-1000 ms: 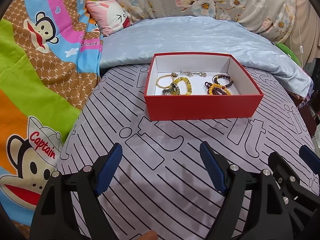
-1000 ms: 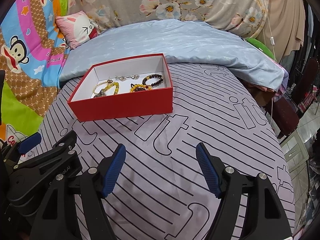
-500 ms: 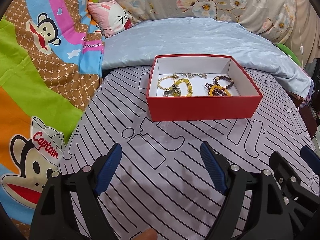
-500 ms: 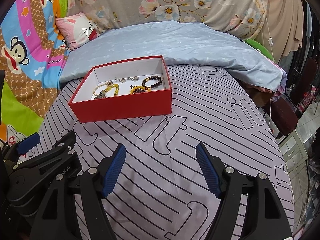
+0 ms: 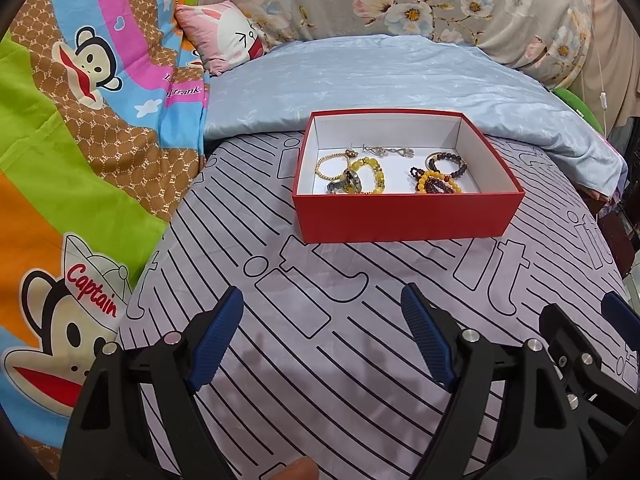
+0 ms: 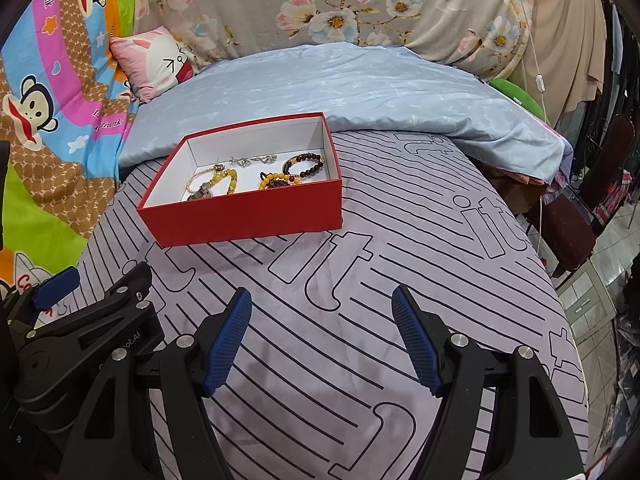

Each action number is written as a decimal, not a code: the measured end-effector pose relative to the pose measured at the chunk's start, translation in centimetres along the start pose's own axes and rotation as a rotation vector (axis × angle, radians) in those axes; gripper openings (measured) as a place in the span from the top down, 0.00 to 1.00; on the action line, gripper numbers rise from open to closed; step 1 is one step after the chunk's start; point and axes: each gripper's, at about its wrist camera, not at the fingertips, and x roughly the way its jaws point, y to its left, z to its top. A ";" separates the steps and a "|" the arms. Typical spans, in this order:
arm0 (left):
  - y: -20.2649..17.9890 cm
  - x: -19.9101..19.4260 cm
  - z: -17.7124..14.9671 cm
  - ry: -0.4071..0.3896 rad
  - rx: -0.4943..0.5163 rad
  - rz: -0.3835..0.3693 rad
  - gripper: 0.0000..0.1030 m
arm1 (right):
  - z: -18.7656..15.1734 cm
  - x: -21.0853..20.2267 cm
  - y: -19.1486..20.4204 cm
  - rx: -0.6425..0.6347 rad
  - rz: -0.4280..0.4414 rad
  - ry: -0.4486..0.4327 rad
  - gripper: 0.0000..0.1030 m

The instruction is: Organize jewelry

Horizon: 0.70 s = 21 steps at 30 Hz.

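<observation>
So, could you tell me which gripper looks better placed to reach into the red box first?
Probably the left gripper: the red box sits straight ahead of it, while it lies off to the left of the right gripper. Both are open and empty.

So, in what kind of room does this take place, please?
Most likely a bedroom at home. The red box of jewelry sits on a bed with a striped sheet, a folded pale blue quilt lies behind it, and a small pink cartoon pillow leans beside floral bedding.
</observation>
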 end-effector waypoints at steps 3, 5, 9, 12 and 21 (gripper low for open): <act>0.0 0.0 0.0 -0.001 0.001 -0.003 0.24 | 0.0 0.0 0.0 0.001 0.000 0.001 0.31; -0.1 0.0 0.0 -0.003 0.003 -0.003 0.24 | 0.0 0.0 -0.1 0.002 0.000 0.002 0.31; -0.2 0.0 0.1 0.002 0.004 -0.004 0.24 | 0.0 -0.1 -0.1 0.002 -0.002 0.001 0.31; -0.1 0.0 0.1 0.005 -0.001 -0.005 0.21 | 0.0 -0.1 -0.1 0.001 -0.002 0.001 0.31; 0.3 0.3 0.0 0.013 0.000 -0.007 0.17 | 0.0 -0.1 -0.1 0.000 -0.003 0.001 0.31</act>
